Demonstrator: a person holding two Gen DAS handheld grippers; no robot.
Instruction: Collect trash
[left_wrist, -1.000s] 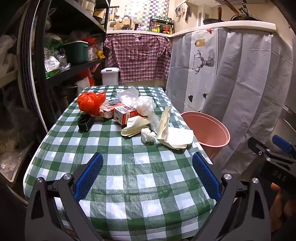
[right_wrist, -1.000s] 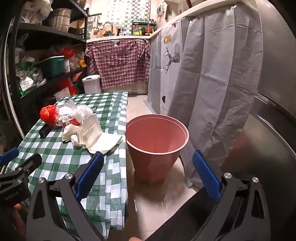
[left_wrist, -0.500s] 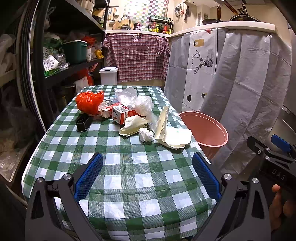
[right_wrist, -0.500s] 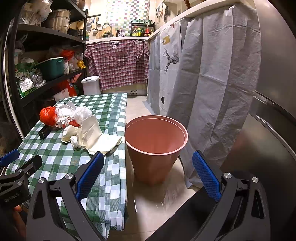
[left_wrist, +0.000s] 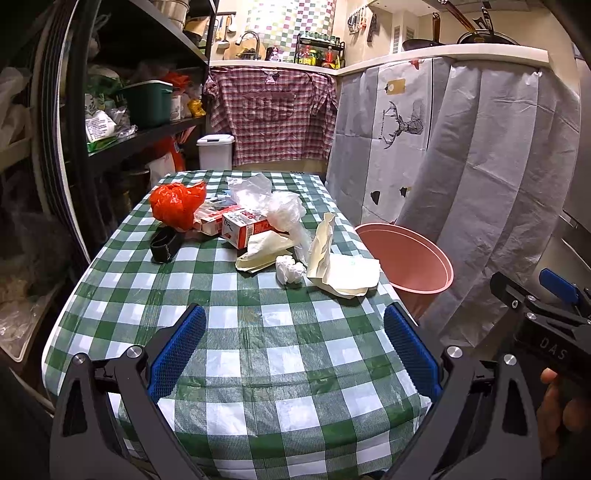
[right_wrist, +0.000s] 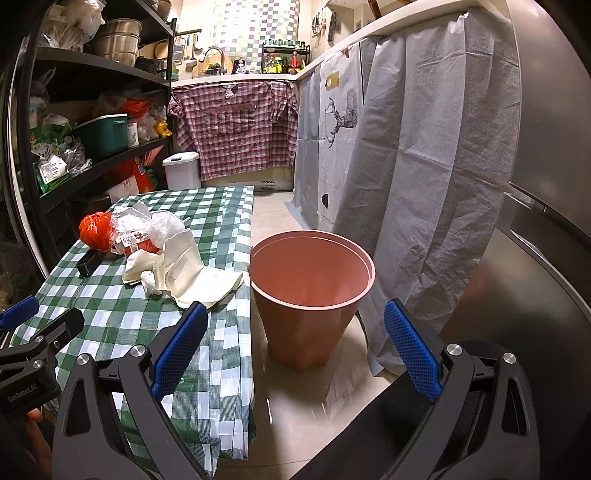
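Both pairs of tongs had drawn back a little from the table over the last second, so the trash sat slightly farther off and more of the checked cloth's near edge had come into sight. The left tongs (left_wrist: 293, 347) hung above the near end of the table (left_wrist: 258, 332), blue pads spread wide with nothing between them; the right tongs (right_wrist: 295, 347) were equally wide and empty, held over the floor and facing the pink bin (right_wrist: 310, 291). White lettering reading "DAS" showed on the body of the right tongs, and "GenRobot.AI" on the left. The trash lay in a cluster on the far half of the table: an orange plastic bag (left_wrist: 177, 203) at the left, a black strap (left_wrist: 164, 243) just in front of it, a red-and-white carton (left_wrist: 243, 225) with red print too blurred to read, lying on its side with its long axis running across the table, clear plastic bags (left_wrist: 273, 203) heaped behind it, a cream paper wrapper (left_wrist: 264, 251), a small crumpled tissue (left_wrist: 288, 269), and a large cream paper (left_wrist: 343, 269) with one end standing up, reaching the table's right edge. The bin stood upright on the floor just beside that right edge, mouth open. Between the left tongs and the trash the cloth was bare; a grey curtain (right_wrist: 424, 184) hung close behind the bin, and dark shelving (left_wrist: 110, 110) lined the left side.
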